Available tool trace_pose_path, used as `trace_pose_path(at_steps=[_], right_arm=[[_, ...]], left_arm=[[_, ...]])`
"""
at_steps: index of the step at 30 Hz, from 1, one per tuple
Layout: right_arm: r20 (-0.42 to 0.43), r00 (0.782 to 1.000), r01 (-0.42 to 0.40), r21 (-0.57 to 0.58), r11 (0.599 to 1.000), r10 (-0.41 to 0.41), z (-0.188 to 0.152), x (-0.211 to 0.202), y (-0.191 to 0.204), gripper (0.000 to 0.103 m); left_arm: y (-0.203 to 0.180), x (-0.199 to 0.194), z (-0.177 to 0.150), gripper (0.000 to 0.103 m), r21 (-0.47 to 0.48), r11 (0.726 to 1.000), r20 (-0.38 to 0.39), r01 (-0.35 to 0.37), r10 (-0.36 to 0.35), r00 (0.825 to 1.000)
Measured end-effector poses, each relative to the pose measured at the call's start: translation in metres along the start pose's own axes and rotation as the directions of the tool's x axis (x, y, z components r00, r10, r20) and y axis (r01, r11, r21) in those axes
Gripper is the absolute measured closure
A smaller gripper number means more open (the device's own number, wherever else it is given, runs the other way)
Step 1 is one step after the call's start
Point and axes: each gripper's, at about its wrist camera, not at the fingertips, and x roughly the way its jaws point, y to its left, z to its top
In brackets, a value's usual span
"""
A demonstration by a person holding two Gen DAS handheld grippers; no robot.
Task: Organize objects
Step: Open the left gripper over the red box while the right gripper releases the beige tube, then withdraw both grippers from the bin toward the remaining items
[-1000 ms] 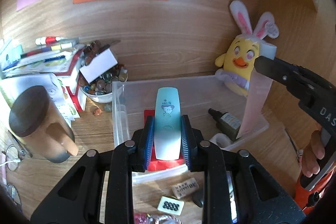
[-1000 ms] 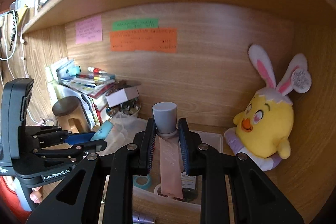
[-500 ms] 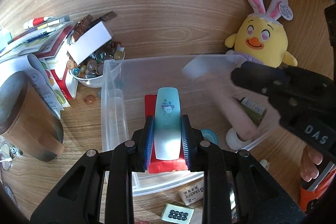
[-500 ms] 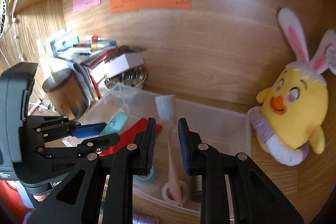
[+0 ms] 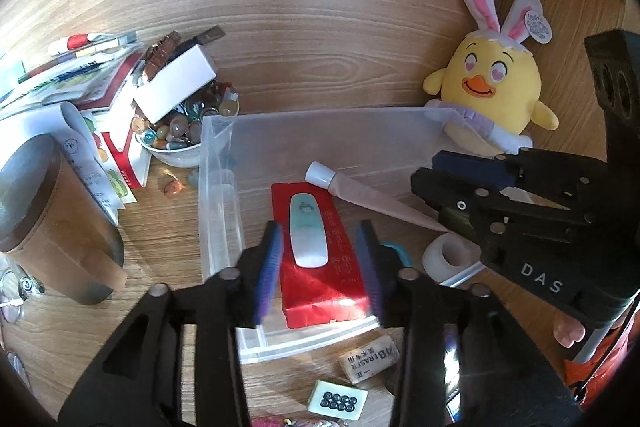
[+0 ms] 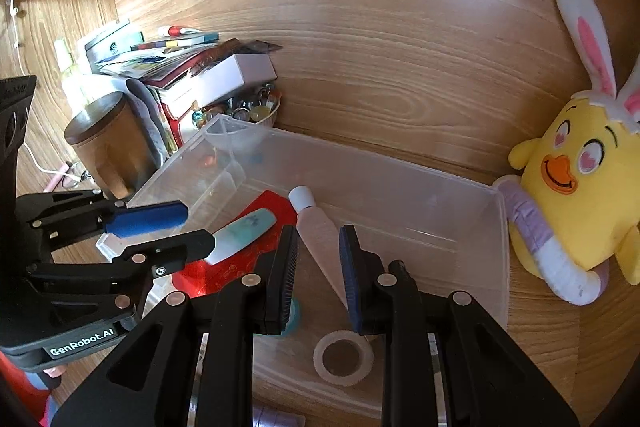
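Observation:
A clear plastic bin (image 5: pixel 320 123) (image 6: pixel 472 211) sits on the wooden desk. In it lie a red box (image 5: pixel 320 263) (image 6: pixel 224 275), a pale teal oblong case (image 5: pixel 307 235) (image 6: pixel 242 235) on top of the box, a pink tube with a white cap (image 5: pixel 368 195) (image 6: pixel 320 239), a white tape ring (image 5: pixel 448 259) (image 6: pixel 343 357) and a teal tape roll (image 5: pixel 400 254). My left gripper (image 5: pixel 320 263) (image 6: pixel 168 231) is open over the teal case. My right gripper (image 6: pixel 318 267) (image 5: pixel 448 183) is open over the pink tube.
A yellow chick plush (image 5: pixel 492 83) (image 6: pixel 580 187) stands right of the bin. A bowl of marbles (image 5: pixel 180 131), a white box, books and a brown canister (image 5: pixel 44 223) crowd the left. An eraser (image 5: pixel 368 359) and a mahjong tile (image 5: pixel 338 399) lie in front.
Both grippers dropped over the bin and opened. The teal case left the left gripper and lies on the red box. The pink tube left the right gripper and lies in the bin.

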Motion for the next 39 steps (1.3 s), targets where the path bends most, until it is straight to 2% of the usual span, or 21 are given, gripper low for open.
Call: trace_pose_path(at_steps=[2,6,11,14,19,22,28,34,39], right_arm=[[0.000,1.000,0.005,-0.003,1.000,-0.005,-0.001,-0.005,0.000,0.082],[0.016,1.000,0.020,-0.005,1.000,-0.020,-0.006,-0.018,-0.002,0.067],[0.049,0.997,0.057,-0.025,0.998,-0.056,-0.014,-0.036,0.001,0.052],[0.065,0.996,0.061,-0.024,0.998,-0.060,-0.021,-0.047,0.001,0.044],[0.087,0.994,0.064,-0.009,0.998,-0.063,-0.033,-0.063,0.001,0.029],[0.098,0.993,0.063,0.001,0.998,-0.063,-0.043,-0.074,0.001,0.023],[0.093,0.994,0.063,0.019,0.998,-0.064,-0.068,-0.088,-0.003,0.022],[0.055,0.997,0.055,0.064,0.996,-0.058,-0.098,-0.091,-0.012,0.022],[0.023,0.997,0.072,0.085,0.994,-0.074,-0.121,-0.090,-0.015,0.022]], left_arm=[[-0.001,-0.007,0.000,0.051,0.004,1.000,0.019,-0.003,0.003,1.000],[-0.006,-0.023,0.000,0.039,0.030,0.999,0.062,-0.025,0.023,0.998],[-0.015,-0.046,-0.005,0.014,0.071,0.995,0.122,-0.077,0.068,0.990],[-0.020,-0.057,-0.010,0.008,0.088,0.992,0.144,-0.093,0.080,0.986],[-0.024,-0.069,-0.021,0.005,0.105,0.990,0.148,-0.094,0.078,0.986],[-0.025,-0.072,-0.030,0.005,0.111,0.989,0.137,-0.093,0.078,0.988],[-0.021,-0.070,-0.054,0.004,0.099,0.991,0.082,-0.085,0.077,0.994],[-0.013,-0.067,-0.081,0.004,0.081,0.993,0.025,-0.085,0.084,0.996],[-0.004,-0.064,-0.103,0.004,0.037,0.997,-0.029,-0.060,0.061,0.998]])
